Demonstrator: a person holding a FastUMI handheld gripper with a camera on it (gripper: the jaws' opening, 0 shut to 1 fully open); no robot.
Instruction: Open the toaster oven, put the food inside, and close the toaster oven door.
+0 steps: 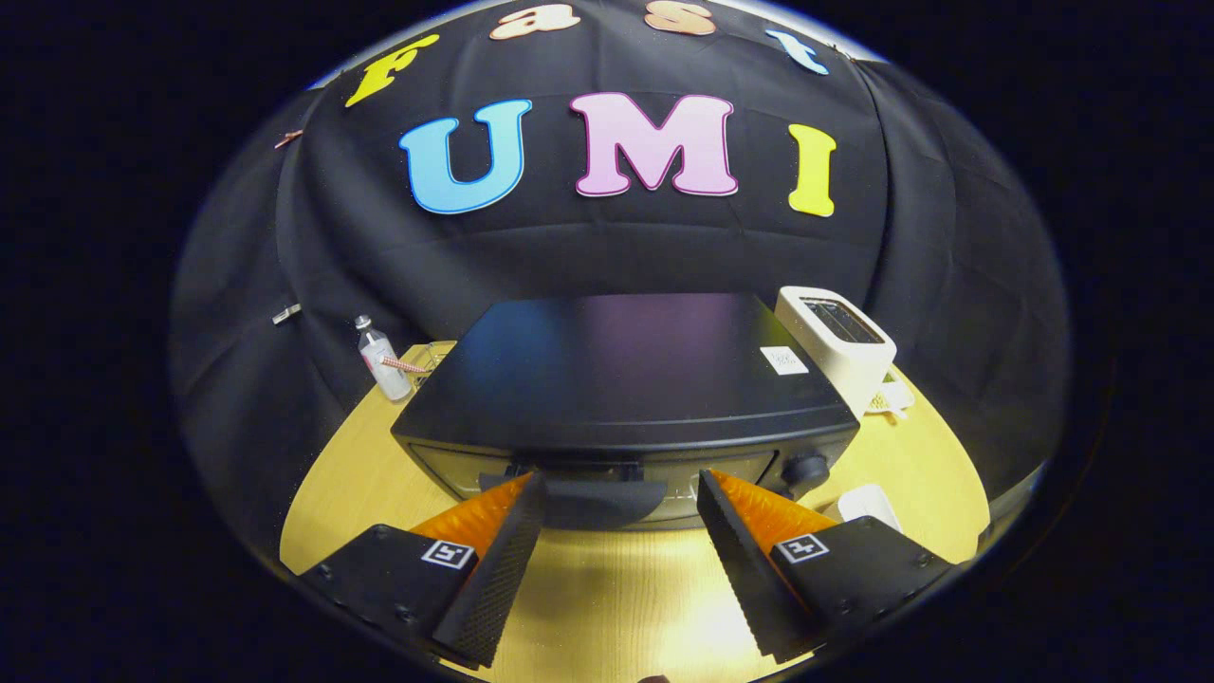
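A black toaster oven [626, 379], a white label on its top and a dark knob [805, 469] and handle [607, 498] on its front, stands on a pale yellow wood-grain table [616, 588]; the gripper [621, 493], fingers spread wide short of the handle, has black ridged pads [503, 569], orange ribbed backs and black-and-white square markers; a cream toaster [839, 346] and a clear bottle [384, 365] flank the oven
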